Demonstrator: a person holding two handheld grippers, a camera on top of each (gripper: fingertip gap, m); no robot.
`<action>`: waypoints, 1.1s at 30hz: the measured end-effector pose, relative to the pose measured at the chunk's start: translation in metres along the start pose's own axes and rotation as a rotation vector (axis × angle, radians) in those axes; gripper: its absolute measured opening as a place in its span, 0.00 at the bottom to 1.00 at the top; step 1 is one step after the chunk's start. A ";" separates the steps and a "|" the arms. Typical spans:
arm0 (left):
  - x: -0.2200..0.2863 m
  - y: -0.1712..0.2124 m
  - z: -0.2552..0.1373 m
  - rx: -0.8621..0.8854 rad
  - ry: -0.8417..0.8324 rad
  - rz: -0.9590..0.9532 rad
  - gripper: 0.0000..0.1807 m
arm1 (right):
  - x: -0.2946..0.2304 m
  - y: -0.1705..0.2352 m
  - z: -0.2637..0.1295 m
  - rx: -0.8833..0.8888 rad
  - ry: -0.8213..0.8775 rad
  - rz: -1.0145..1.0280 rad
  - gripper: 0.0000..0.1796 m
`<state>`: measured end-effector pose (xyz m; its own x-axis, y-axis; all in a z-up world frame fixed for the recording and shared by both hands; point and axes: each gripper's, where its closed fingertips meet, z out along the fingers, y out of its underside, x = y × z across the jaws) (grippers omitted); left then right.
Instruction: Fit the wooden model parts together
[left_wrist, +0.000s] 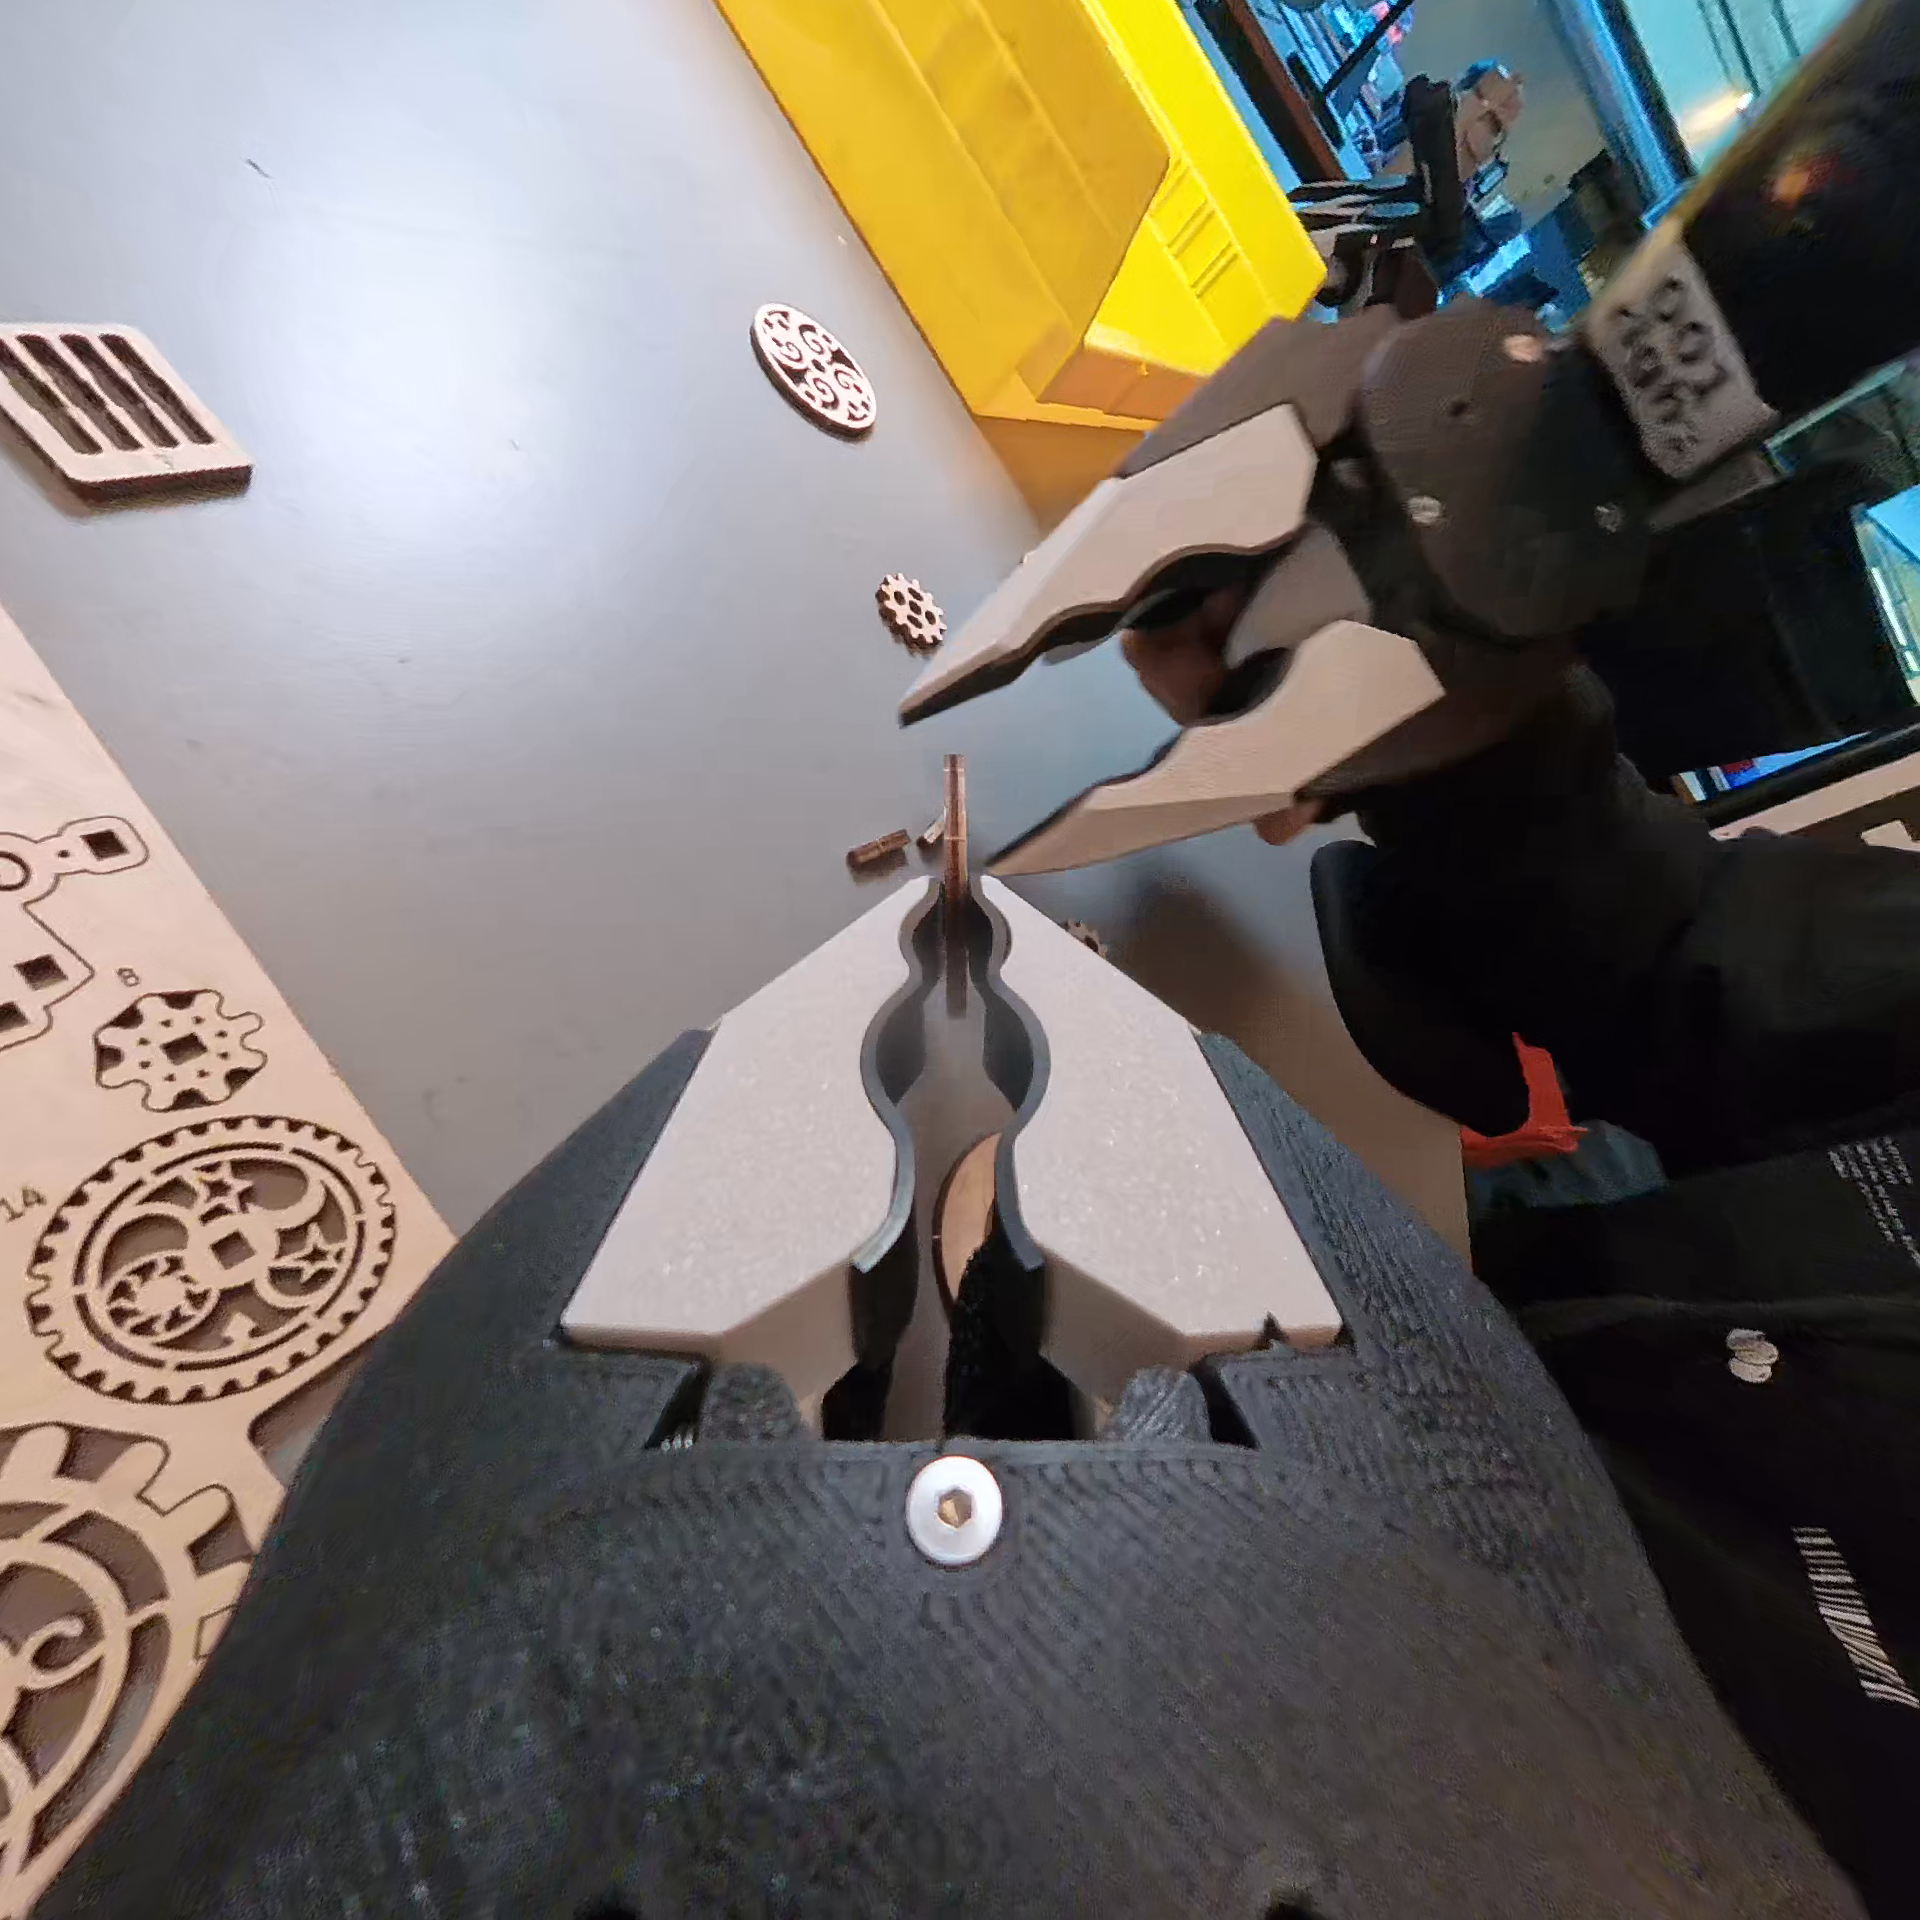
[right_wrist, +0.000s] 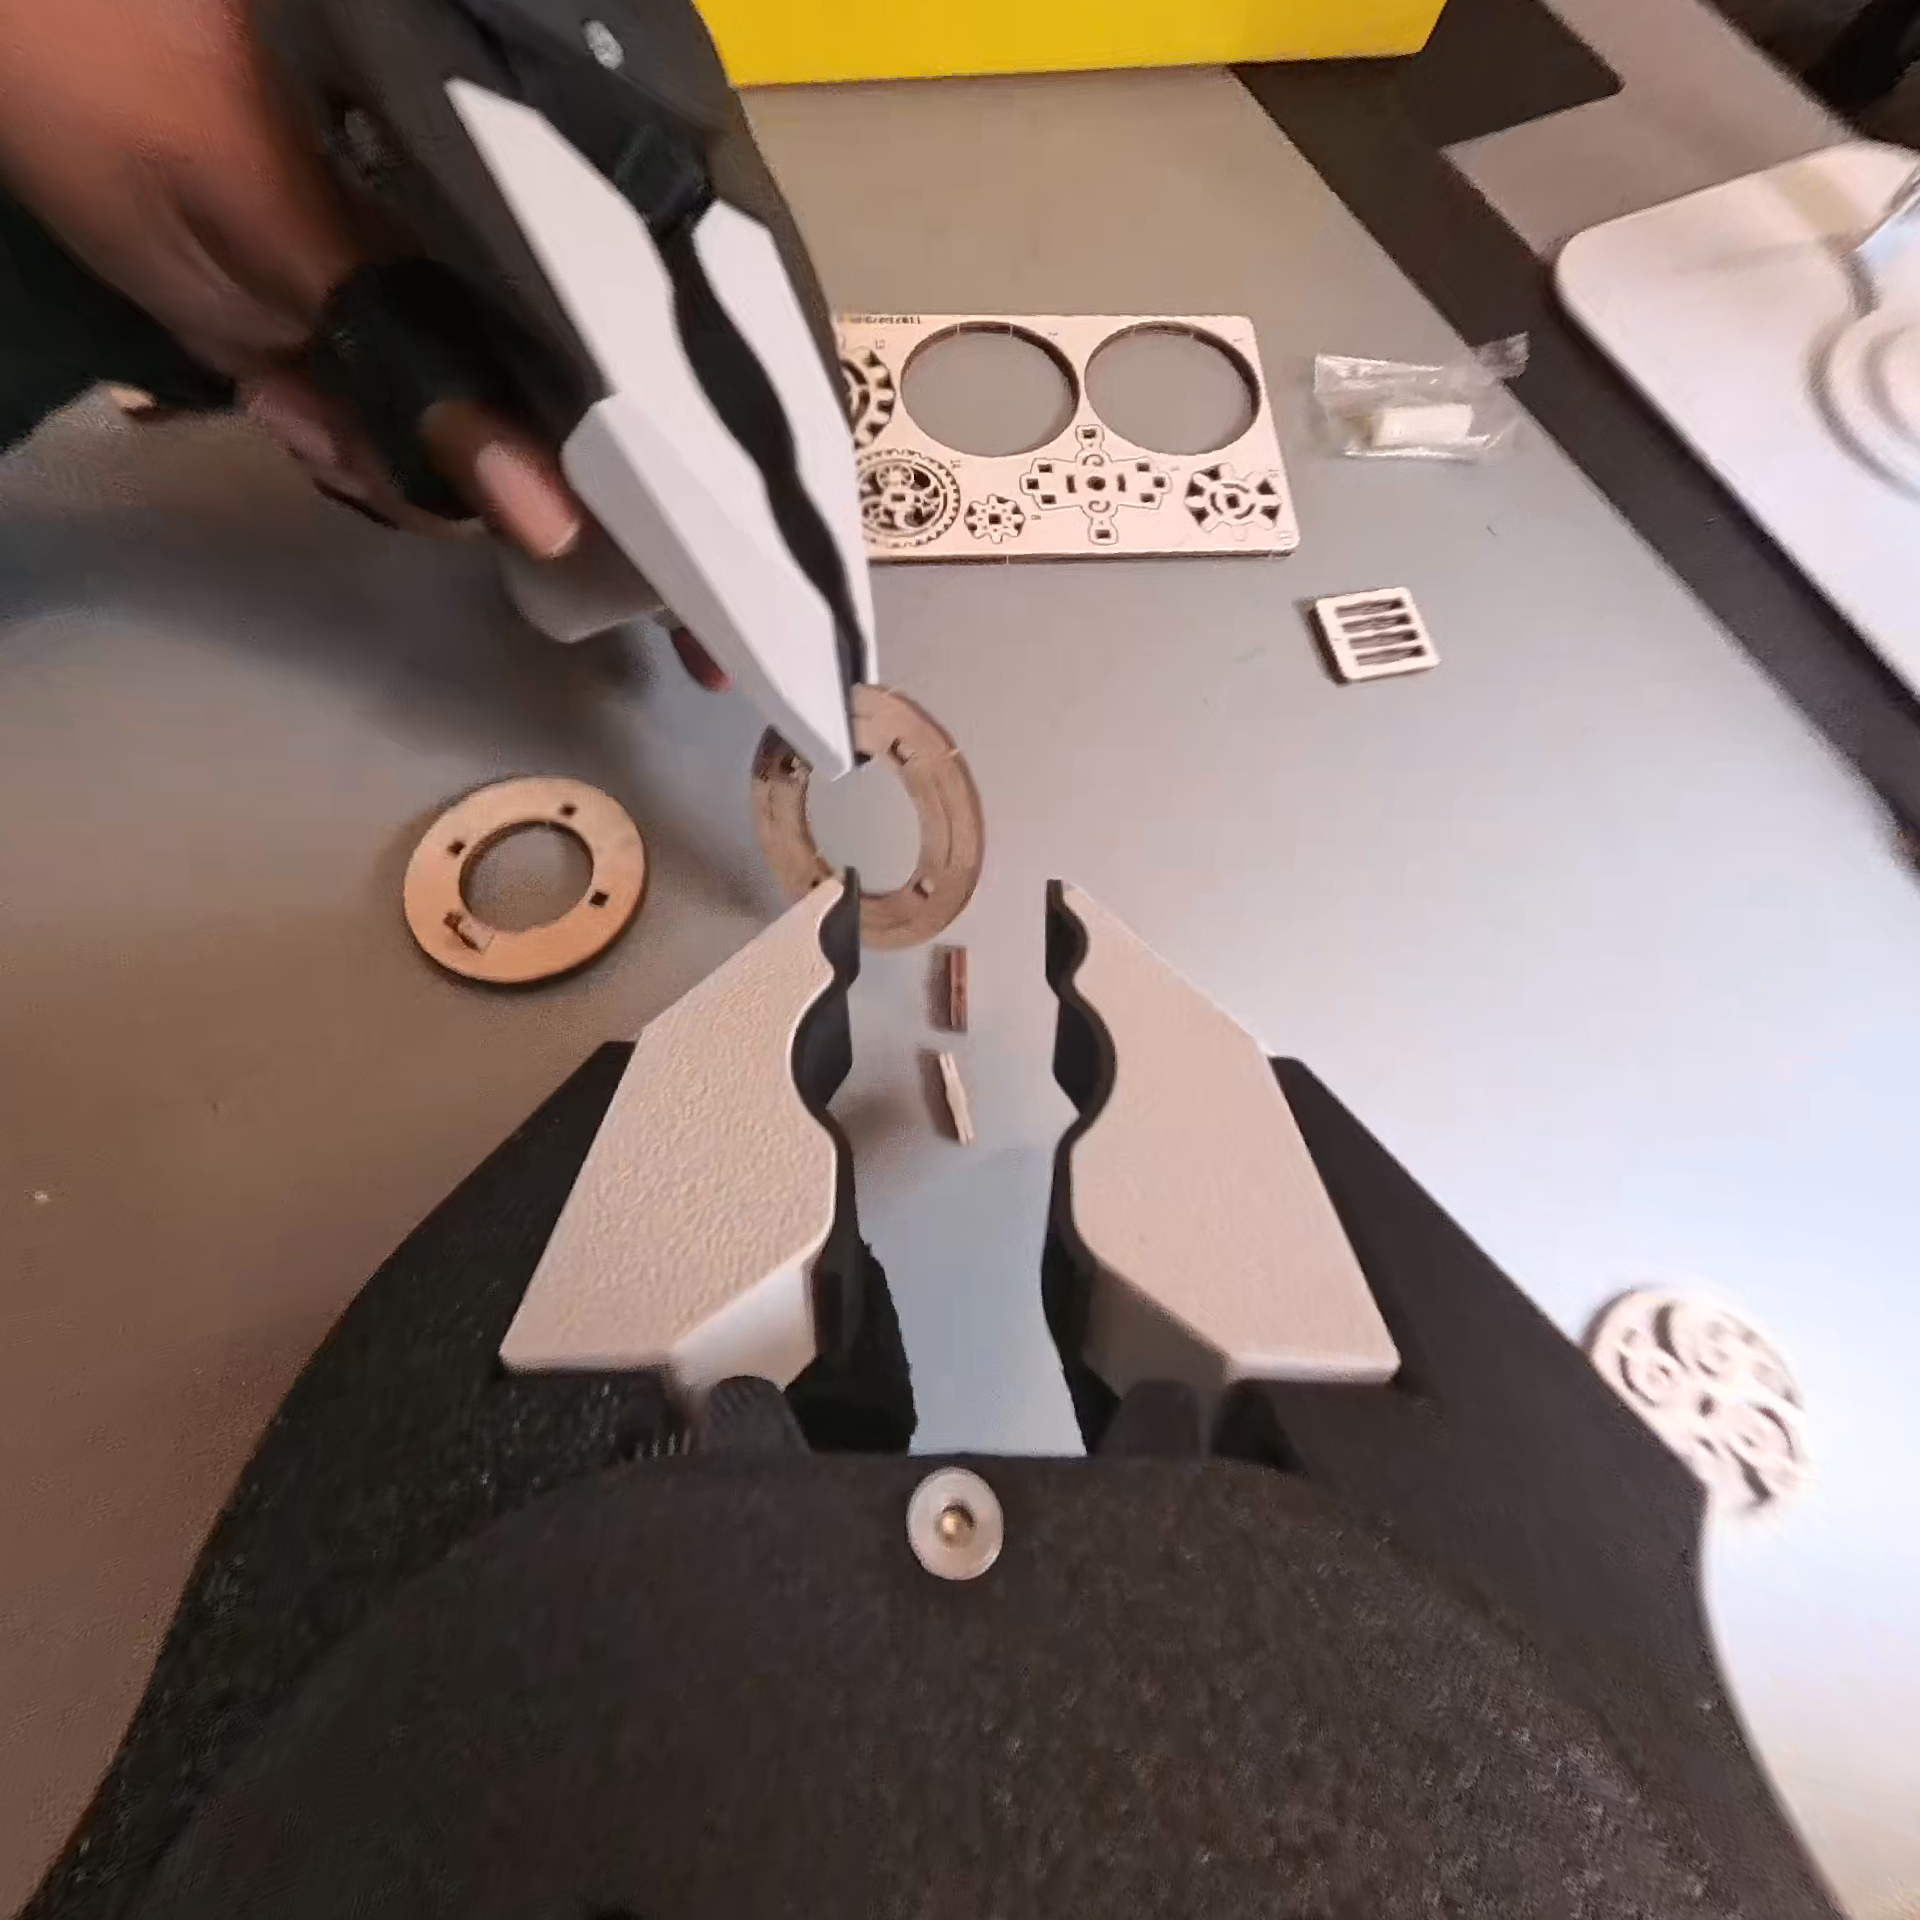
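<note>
Currently, these settings apply:
Landmark: the flat wooden ring with small slots, which you hold on edge above the grey table.
Left gripper: narrow, pinching the ring's rim; ring seen edge-on.
Right gripper: wide, holding nothing, just beside the ring.
Small wooden pegs: two, loose on the table, just below the ring, between your right fingers.
Second wooden ring: flat on the table, left of the landmark.
Step in hand: likely fetching a peg.
Next move: lower, close on one peg, align it with a ring slot.

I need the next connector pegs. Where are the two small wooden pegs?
In the right wrist view, the pegs lie on the table between the open right gripper fingers, just below the held ring.
</note>
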<state>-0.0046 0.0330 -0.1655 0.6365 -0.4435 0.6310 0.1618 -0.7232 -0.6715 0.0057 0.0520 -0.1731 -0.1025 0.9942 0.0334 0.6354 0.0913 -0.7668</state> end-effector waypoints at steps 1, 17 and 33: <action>0.000 -0.001 -0.001 0.005 -0.001 -0.003 0.01 | -0.001 -0.001 0.005 0.008 -0.039 0.034 0.15; 0.003 -0.001 -0.014 0.034 0.036 0.110 0.14 | 0.003 -0.027 0.001 0.086 -0.171 0.262 0.05; 0.016 -0.020 -0.021 0.164 0.109 0.113 0.02 | 0.000 -0.049 -0.017 0.168 -0.068 0.139 0.04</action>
<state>-0.0139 0.0288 -0.1341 0.5739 -0.5776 0.5805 0.2204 -0.5737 -0.7888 -0.0126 0.0482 -0.1252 -0.0775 0.9899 -0.1187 0.5115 -0.0627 -0.8570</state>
